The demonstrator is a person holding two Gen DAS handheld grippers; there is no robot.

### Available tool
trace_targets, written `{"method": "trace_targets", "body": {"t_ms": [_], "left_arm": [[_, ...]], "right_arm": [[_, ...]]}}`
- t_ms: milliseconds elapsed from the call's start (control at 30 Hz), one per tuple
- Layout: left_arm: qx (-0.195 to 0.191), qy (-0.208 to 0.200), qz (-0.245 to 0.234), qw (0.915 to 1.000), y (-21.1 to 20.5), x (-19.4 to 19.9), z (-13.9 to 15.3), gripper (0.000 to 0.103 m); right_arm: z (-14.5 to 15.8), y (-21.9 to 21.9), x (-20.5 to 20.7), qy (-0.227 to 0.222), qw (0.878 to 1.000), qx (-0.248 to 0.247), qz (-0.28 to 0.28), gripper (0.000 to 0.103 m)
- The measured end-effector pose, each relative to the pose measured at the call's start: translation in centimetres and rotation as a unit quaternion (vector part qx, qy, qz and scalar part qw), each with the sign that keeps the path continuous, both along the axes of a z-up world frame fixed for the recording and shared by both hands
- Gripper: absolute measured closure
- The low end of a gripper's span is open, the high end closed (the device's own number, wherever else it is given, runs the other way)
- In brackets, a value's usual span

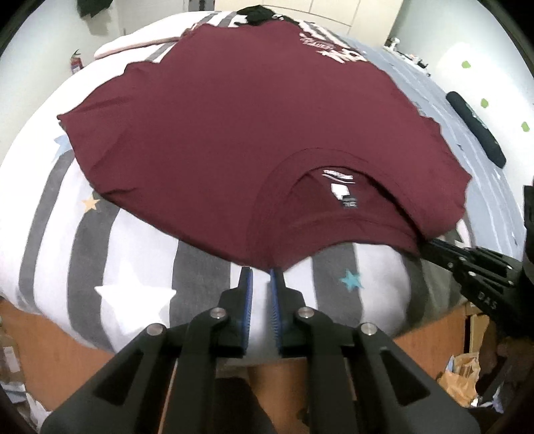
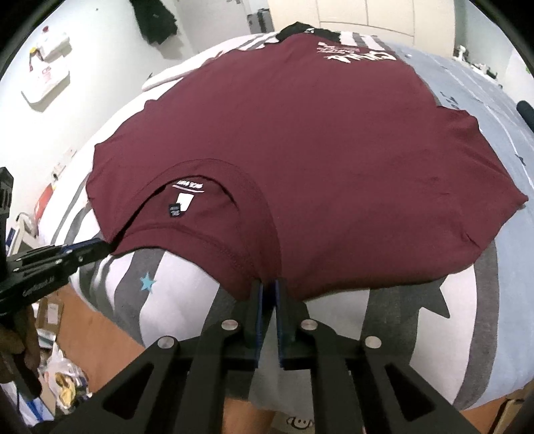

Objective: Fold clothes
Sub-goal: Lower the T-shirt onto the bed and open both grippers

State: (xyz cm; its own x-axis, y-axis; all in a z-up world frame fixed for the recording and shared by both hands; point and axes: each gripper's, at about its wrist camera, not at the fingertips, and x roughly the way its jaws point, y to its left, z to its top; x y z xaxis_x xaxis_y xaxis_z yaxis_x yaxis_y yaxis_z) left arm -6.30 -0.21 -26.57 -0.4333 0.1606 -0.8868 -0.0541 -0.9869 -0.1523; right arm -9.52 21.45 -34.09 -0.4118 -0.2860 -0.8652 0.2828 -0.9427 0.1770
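Presently: maroon T-shirt (image 1: 233, 133) spread on striped star-print bedcover (image 1: 133, 293), collar at near edge | left gripper (image 1: 261, 272) clamped on shoulder hem left of collar | right gripper (image 2: 268, 283) clamped on hem right of collar.

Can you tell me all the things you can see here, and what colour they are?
T-shirt: one, maroon, spread on the bed, near edge pinched by both grippers.
Neck label: one, white and black, inside the collar.
Bedcover: one, grey and white stripes with stars, under the T-shirt.
Black clothes: some, at the bed's far end.
Left gripper: one, black with blue pads, shut on the T-shirt.
Right gripper: one, same colours, shut on the T-shirt.
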Motion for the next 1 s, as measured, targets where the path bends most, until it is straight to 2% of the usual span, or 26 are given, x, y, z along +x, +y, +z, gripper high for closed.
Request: {"method": "trace_targets", "body": {"t_ms": [67,167,367,467,533,600,667,800,900,1000], "left_arm": [[0.004,0.016,-0.002,0.9999,0.0,-0.2,1.3,0.094],[0.011,0.055,0.005,0.9984,-0.6,-3.2,2.9,0.094],[0.010,0.092,0.009,0.9957,-1.3,-10.1,2.0,0.094],[0.010,0.084,0.010,0.9964,-1.5,-10.5,0.2,0.094],[0.006,0.068,0.010,0.9976,-2.2,-11.2,-1.3,0.094],[0.007,0.039,0.018,0.9990,-2.6,-10.3,-3.1,0.094],[0.011,0.030,0.024,0.9992,-2.6,-8.6,-3.9,0.094],[0.017,0.011,0.024,0.9995,-3.0,-7.1,-3.3,0.094],[0.022,0.035,0.044,0.9982,-4.4,-8.1,-1.1,0.094],[0.024,0.061,0.064,0.9958,-6.3,-10.8,0.8,0.094]], "right_arm": [[0.7,-0.2,0.1,0.002,1.000,0.001,0.009,0.095],[2.4,0.5,-0.4,0.027,1.000,-0.003,0.007,0.095],[4.1,0.8,-5.6,0.065,0.997,-0.028,-0.045,0.095],[3.0,0.0,-7.3,0.071,0.996,-0.027,-0.055,0.095],[2.1,0.3,-7.2,0.057,0.995,-0.037,-0.066,0.095],[0.8,-0.4,-6.7,0.039,0.997,-0.030,-0.063,0.095],[-0.6,-1.1,-6.1,0.017,0.998,-0.025,-0.059,0.095],[-1.2,-1.2,-4.6,0.001,0.998,-0.020,-0.057,0.094],[-0.2,-1.0,-4.9,-0.010,0.998,-0.020,-0.056,0.095],[1.5,-0.8,-6.5,0.006,0.998,-0.017,-0.061,0.095]]}}
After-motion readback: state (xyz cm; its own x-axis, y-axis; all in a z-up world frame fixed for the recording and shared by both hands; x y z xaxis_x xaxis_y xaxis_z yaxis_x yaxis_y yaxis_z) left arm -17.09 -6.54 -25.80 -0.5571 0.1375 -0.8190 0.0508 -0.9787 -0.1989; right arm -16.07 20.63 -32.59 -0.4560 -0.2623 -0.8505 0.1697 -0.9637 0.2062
